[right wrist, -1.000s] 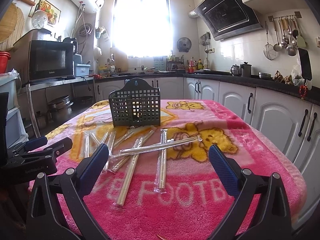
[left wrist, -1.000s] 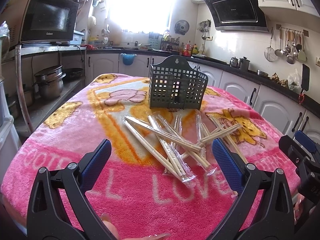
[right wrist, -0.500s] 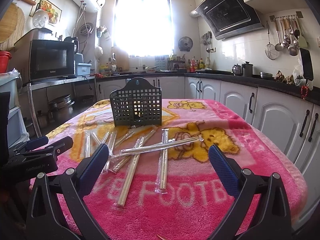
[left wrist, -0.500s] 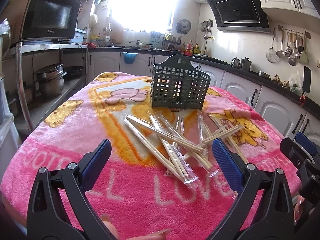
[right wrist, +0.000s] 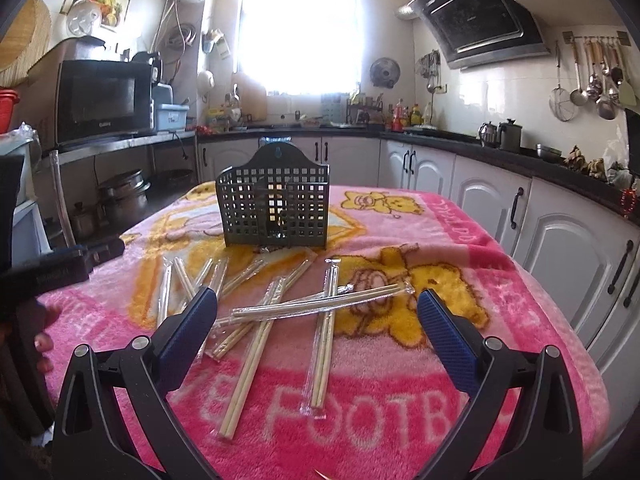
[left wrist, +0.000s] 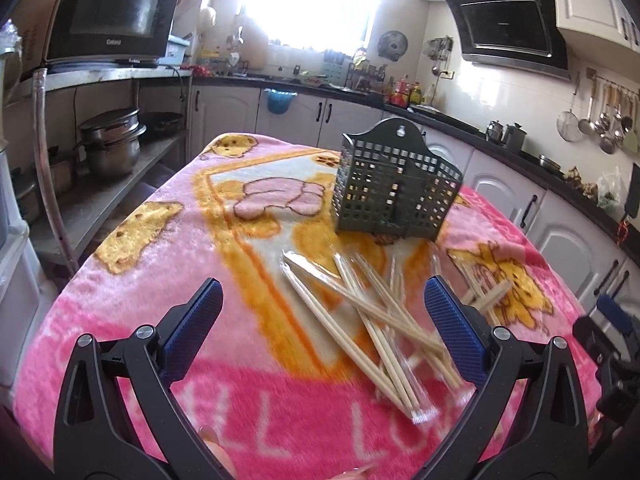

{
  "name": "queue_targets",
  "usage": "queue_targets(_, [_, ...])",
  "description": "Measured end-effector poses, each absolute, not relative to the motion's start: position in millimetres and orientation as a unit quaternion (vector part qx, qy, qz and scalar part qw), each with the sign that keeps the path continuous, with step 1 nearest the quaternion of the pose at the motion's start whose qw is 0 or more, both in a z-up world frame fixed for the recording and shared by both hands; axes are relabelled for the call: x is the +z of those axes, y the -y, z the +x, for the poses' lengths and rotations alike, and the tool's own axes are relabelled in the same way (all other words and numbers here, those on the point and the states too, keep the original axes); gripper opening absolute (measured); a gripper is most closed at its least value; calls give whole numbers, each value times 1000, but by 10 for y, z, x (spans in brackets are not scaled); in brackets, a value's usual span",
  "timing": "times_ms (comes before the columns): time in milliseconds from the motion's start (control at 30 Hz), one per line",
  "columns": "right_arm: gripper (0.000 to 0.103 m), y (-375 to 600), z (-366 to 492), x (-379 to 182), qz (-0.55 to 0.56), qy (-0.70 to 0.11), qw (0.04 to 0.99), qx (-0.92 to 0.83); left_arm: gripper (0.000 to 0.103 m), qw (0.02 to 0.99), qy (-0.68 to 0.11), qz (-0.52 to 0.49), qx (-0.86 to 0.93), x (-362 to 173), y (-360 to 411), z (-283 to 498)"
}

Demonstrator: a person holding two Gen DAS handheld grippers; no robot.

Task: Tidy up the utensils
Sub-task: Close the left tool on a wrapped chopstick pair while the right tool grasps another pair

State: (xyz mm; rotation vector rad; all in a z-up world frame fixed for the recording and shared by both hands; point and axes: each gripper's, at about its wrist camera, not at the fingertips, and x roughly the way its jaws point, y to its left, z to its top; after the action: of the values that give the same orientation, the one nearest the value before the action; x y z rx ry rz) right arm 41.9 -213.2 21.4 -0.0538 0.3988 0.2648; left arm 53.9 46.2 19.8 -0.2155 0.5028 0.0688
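Wrapped chopsticks (right wrist: 320, 304) lie crossed mid-blanket (right wrist: 520, 280), before the dark slotted caddy (right wrist: 276, 212); the right gripper (right wrist: 318, 326) hovers wide-jawed above them.

Daylight pours through the window (right wrist: 298, 28) at top centre of both views, blown out to pure white and casting a haze over the wall around it. The left wrist view is smeared by motion blur, worst on the chopsticks (left wrist: 384, 320) at lower centre, while the right wrist view is sharp. Fisheye distortion bends the cabinets (right wrist: 560, 240) at the right edge, and the corners fall off to black.
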Motion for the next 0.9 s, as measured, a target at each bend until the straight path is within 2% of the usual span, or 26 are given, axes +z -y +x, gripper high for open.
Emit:
queue_targets(667, [97,2508,1541,131,13,-335,939,78,91,906,-375,-192,-29,78,-716,1487])
queue_targets(800, [96,2548,1673,79,19,-350,934,72,76,891,-402,-206,-44,8,-729,1611])
queue_targets(900, [83,2538,1759,30,23,-367,927,76,62,873,-429,-222,-59,-81,-722,1736])
